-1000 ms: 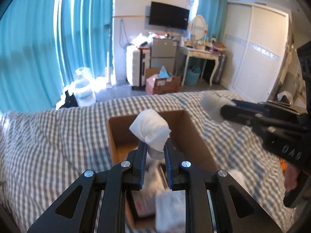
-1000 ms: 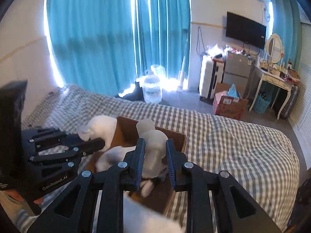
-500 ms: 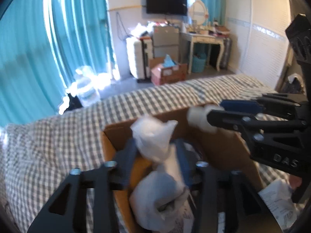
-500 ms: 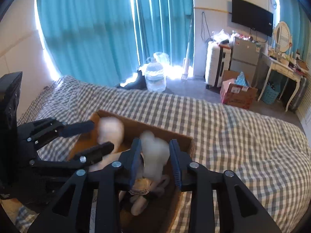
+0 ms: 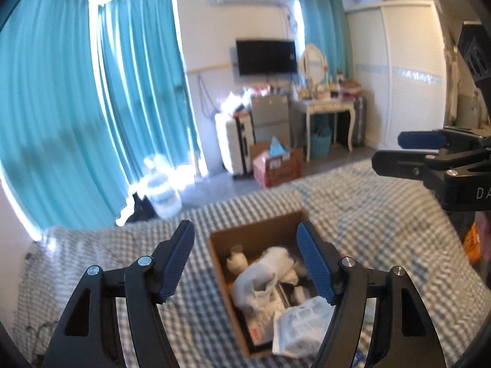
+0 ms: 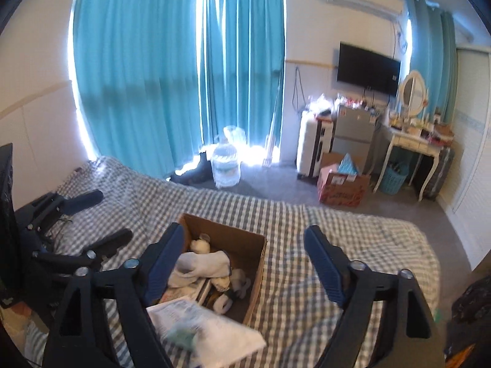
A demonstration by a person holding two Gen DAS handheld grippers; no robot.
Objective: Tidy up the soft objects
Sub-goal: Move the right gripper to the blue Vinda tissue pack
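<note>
A brown cardboard box [image 5: 254, 236] [image 6: 248, 245] sits on the checked bed. White rolled socks and soft cloth pieces [image 5: 267, 268] [image 6: 202, 263] lie inside it. A white plastic packet [image 5: 302, 326] [image 6: 202, 322] lies at the box's near end. My left gripper [image 5: 245, 260] is open and empty, raised above the box; it also shows in the right wrist view [image 6: 89, 217]. My right gripper [image 6: 245, 263] is open and empty above the box's right side; it also shows in the left wrist view [image 5: 396, 153].
The grey-and-white checked bedcover [image 6: 353, 245] spreads all round the box. Beyond the bed's far edge are teal curtains [image 6: 153, 76], a water jug [image 6: 225, 168], a white suitcase [image 6: 311, 147], a floor carton [image 6: 343, 184] and a dressing table [image 6: 411, 141].
Both grippers opened and let their white soft pieces drop into the box. Both then lifted up and back from the box.
</note>
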